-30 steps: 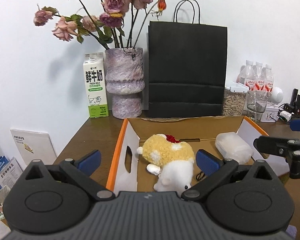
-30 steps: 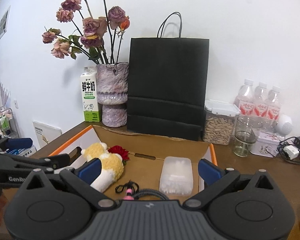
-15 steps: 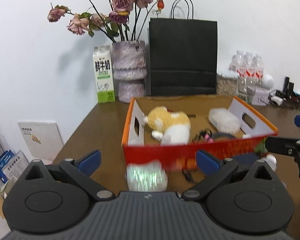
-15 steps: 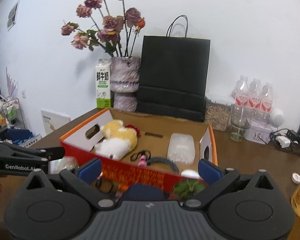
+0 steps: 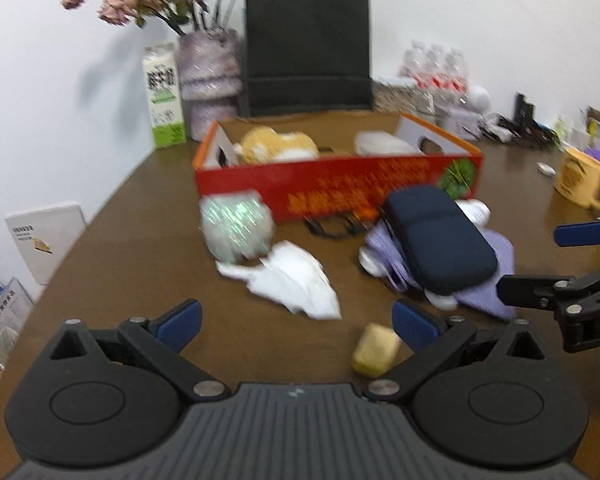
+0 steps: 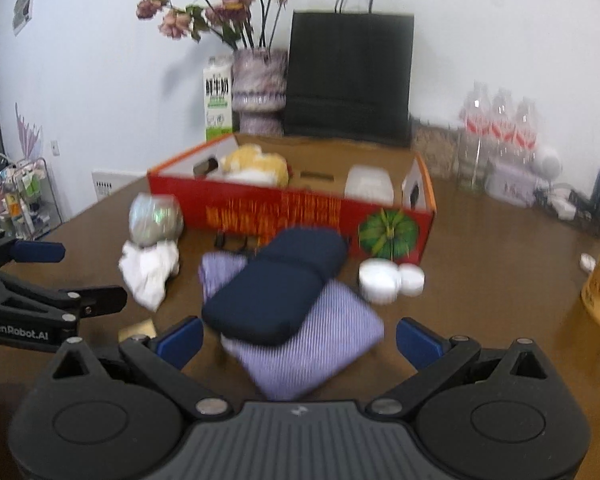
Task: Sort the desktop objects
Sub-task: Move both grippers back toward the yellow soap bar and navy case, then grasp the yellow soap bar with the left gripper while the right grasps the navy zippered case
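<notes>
Desktop objects lie scattered on the brown wooden surface [image 5: 140, 248] in front of both sets of tongs. Left tongs [image 5: 296, 322]: jaws spread wide, nothing between them, poised above the surface; a small yellow block [image 5: 375, 350] lies just inside the right finger. Right tongs [image 6: 299, 340]: jaws likewise spread wide and empty, with a folded purple striped cloth [image 6: 312, 340] lying between and just ahead of the blue fingertips [image 6: 180, 340].

A dark navy oval zip case [image 6: 276, 292] rests on the cloth, tilted across it. Crumpled white tissue paper [image 5: 292, 280] lies ahead of the left tongs; touching its far edge is a shiny iridescent ball-like object [image 5: 236, 224], blurred. Two round white lidded jars [image 6: 388, 278] stand side by side, just beside the cloth and near the box corner. A pair of black-framed glasses [image 5: 332, 226] lies against the box front.

The red-and-orange open cardboard box [image 6: 300, 216], printed with a green pumpkin, stands further back on the surface; it contains a yellow-and-white plush toy [image 6: 256, 166] at one end and a translucent white plastic container [image 6: 370, 184] at the other.

Behind the box, against the white wall: a green-and-white milk carton [image 5: 162, 96], a mottled purple vase of dried roses [image 5: 210, 76], a black paper carrier bag [image 6: 350, 76] and three water bottles [image 6: 500, 120]. A yellow mug [image 5: 584, 178] stands well apart at the right.
</notes>
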{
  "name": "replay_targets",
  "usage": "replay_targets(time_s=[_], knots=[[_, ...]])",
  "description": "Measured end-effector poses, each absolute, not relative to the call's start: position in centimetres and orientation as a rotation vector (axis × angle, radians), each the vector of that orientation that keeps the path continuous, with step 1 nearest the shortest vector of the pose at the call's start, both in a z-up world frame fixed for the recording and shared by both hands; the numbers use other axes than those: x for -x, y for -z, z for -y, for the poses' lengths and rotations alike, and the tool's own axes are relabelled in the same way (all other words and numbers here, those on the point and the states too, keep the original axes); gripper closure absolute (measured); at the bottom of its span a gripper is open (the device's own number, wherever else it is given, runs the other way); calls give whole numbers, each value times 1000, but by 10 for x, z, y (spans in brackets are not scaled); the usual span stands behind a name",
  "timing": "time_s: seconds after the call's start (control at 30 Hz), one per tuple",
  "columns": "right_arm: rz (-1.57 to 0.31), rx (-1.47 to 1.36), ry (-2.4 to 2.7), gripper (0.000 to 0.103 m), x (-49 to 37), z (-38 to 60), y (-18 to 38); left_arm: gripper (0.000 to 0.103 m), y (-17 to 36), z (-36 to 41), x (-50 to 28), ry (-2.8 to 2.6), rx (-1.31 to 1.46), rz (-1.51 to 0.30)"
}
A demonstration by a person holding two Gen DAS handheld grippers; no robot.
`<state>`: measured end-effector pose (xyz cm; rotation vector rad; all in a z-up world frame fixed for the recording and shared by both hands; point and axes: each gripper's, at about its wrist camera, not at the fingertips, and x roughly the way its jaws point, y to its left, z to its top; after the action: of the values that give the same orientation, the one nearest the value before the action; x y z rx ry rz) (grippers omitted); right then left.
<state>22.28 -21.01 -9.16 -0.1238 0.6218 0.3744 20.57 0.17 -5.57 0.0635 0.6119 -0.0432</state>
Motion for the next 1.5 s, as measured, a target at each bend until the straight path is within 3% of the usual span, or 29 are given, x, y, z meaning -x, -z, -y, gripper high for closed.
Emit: replay_targets(time_s=[0.27,0.43,0.57,0.67,1.5], knots=[[-679,105,-363,0,-210,223,111,1,70,10,-202,76,-63,-651],[-682,101,-360,0,-208,227,113,17,74,16,-204,103,-57,-661],[-683,94,-359,0,-209,229,114,46,77,19,-206,136,-38,-672],[-685,91,-358,0,-210,230,115,78,77,23,-204,158,-47,-663],[-627,132,-366,0,-250,190,92,80,48,-4,-223,86,21,-554]])
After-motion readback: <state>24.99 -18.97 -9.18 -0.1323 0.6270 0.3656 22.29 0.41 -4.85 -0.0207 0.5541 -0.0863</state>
